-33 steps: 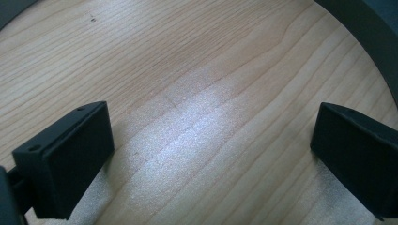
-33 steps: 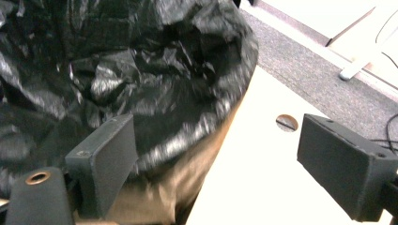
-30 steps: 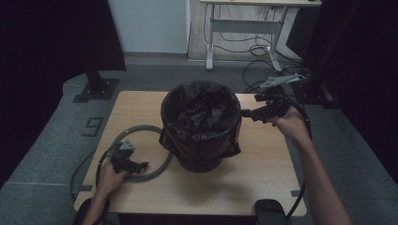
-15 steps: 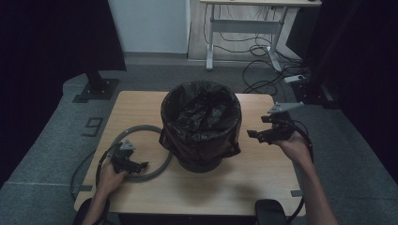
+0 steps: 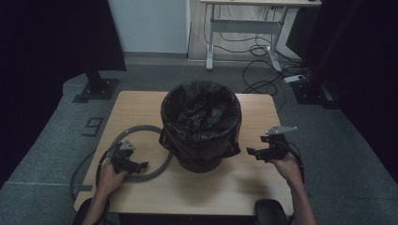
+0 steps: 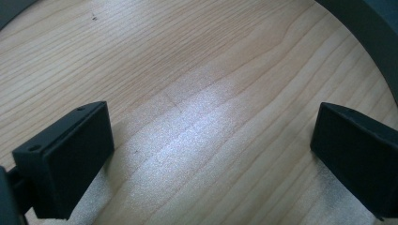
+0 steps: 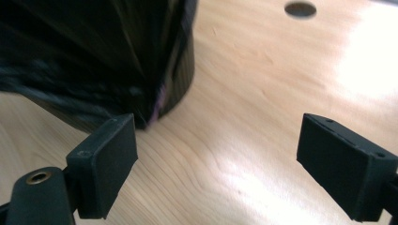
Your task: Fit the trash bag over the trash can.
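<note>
Black bin (image 5: 201,126) upright, its liner (image 5: 202,105) glossy (crinkled folds).

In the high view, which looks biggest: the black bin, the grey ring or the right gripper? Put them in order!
1. Bin with black bag, biggest.
2. Grey ring, a little smaller across and far thinner.
3. Right gripper, smallest.
</note>
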### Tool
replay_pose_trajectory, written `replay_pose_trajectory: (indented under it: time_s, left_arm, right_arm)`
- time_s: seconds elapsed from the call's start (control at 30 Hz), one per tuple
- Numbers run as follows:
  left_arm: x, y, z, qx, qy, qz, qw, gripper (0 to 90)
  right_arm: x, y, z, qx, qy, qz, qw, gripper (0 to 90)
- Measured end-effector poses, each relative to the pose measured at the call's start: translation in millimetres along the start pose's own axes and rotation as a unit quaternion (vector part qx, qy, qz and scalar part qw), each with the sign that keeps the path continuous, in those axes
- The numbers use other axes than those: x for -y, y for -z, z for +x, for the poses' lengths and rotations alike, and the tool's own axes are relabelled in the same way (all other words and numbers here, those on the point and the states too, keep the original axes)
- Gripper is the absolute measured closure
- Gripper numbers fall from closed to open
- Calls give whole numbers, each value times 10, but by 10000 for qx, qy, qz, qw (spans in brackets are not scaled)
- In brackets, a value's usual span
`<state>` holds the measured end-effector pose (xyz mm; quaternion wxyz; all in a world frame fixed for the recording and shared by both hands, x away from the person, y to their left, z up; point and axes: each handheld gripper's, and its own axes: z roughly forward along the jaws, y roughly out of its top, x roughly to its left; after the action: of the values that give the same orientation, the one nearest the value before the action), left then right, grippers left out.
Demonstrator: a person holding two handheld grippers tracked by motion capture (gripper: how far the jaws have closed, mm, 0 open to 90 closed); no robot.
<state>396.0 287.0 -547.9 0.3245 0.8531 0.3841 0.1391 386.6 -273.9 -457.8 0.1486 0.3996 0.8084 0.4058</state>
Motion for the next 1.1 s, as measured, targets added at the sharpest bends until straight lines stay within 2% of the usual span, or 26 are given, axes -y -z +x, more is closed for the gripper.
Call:
replay_pose_trajectory:
  time_s: [0.13, 0.33, 0.43, 0.57, 0.67, 0.77, 0.87, 0.93, 1.1]
  left_arm:
    - [0, 0, -1, -2, 6, -1, 10000, 0]
    - [1, 0, -3, -13, 14, -4, 10000, 0]
    - [1, 1, -4, -13, 17, -3, 10000, 0]
    - [1, 1, -3, -14, 17, -3, 10000, 0]
    - [2, 1, -5, -17, 21, -3, 10000, 0]
    - [2, 2, -4, -16, 21, -1, 10000, 0]
    - [2, 2, -5, -20, 22, -1, 10000, 0]
    - [2, 2, -5, -20, 24, 1, 10000, 0]
    - [3, 2, -7, -27, 31, 0, 10000, 0]
  right_arm:
    - [153, -74, -13, 172, -38, 64, 9998, 118]
    - [376, -198, -1, 247, -159, 121, 9995, 117]
    - [479, -273, 23, 359, -128, 232, 9990, 117]
    - [573, -358, 53, 382, -153, 324, 9986, 117]
    - [615, -427, 84, 360, -172, 504, 9979, 116]
    - [659, -480, 132, 410, -123, 387, 9983, 117]
    - [711, -545, 146, 378, -184, 501, 9979, 116]
    - [754, -577, 157, 420, -139, 469, 9979, 116]
    - [809, -591, 193, 575, 9, 267, 9980, 116]
